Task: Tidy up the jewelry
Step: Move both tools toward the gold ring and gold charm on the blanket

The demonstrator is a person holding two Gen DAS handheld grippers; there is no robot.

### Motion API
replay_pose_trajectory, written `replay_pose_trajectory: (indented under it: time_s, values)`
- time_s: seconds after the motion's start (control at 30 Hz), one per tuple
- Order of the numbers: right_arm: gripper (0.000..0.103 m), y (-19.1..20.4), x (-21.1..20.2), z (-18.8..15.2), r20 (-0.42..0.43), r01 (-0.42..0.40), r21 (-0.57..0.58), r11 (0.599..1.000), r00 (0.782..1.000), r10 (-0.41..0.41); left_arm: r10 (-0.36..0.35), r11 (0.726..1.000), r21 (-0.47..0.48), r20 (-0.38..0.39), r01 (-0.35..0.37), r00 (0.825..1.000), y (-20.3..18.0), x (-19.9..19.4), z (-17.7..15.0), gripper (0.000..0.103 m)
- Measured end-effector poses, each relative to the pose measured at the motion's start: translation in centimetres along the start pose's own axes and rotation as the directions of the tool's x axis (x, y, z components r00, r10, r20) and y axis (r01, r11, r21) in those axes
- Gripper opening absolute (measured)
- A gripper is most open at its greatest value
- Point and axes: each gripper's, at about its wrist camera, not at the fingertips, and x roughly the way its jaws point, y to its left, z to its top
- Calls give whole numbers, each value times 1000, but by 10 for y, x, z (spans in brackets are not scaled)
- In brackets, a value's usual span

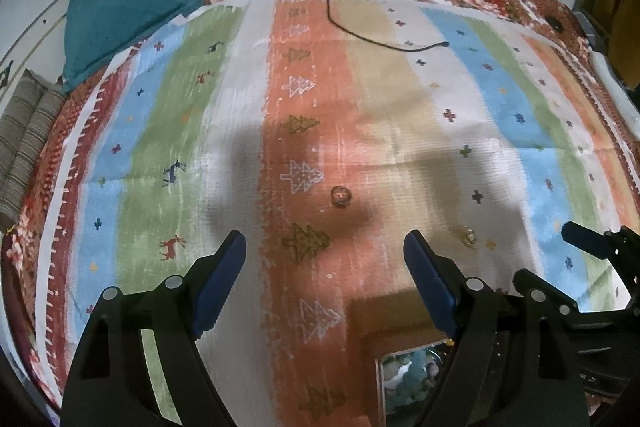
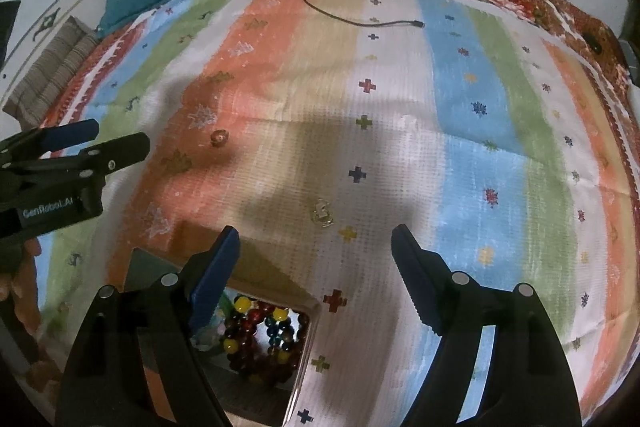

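Two small rings lie on a striped cloth. One ring [image 1: 341, 195] sits on the orange stripe ahead of my open left gripper [image 1: 326, 251]; it also shows in the right wrist view [image 2: 219, 137]. A clear-stone ring [image 2: 321, 214] lies just ahead of my open right gripper [image 2: 316, 247]; it also shows in the left wrist view [image 1: 469, 237]. A shallow jewelry box [image 2: 308, 323] holding a beaded bracelet [image 2: 256, 335] in dark red, yellow and blue sits below the right gripper's left finger; its corner shows in the left wrist view [image 1: 376, 379].
A black cable [image 1: 384, 43] lies across the far part of the cloth. A teal cloth bundle [image 1: 120, 7] and a striped cushion [image 1: 24, 143] sit at the far left. The left gripper [image 2: 72, 147] shows at the left of the right wrist view.
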Motion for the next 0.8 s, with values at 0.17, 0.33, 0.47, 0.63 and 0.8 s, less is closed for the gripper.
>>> replay_pose_trajectory:
  time_s: [0.17, 0.33, 0.47, 0.63, 0.8]
  values:
    - [78, -3, 11, 4, -22, 8, 1, 1000, 1000, -8, -9, 1000, -8, -20, 9, 1000, 3, 11, 5, 80]
    - [78, -5, 26, 7, -53, 24, 3, 1000, 998, -24, -11, 1000, 8, -21, 11, 1000, 0, 17, 11, 80]
    - [78, -8, 35, 8, -73, 31, 5, 999, 997, -31, -11, 1000, 19, -27, 11, 1000, -1, 23, 16, 80]
    - [78, -9, 44, 11, -89, 30, 2, 1000, 996, -30, -14, 1000, 11, -49, 14, 999, 1, 34, 18, 80]
    - [78, -15, 56, 13, -116, 38, 11, 999, 993, -36, -13, 1000, 9, -62, 13, 998, 3, 45, 22, 80]
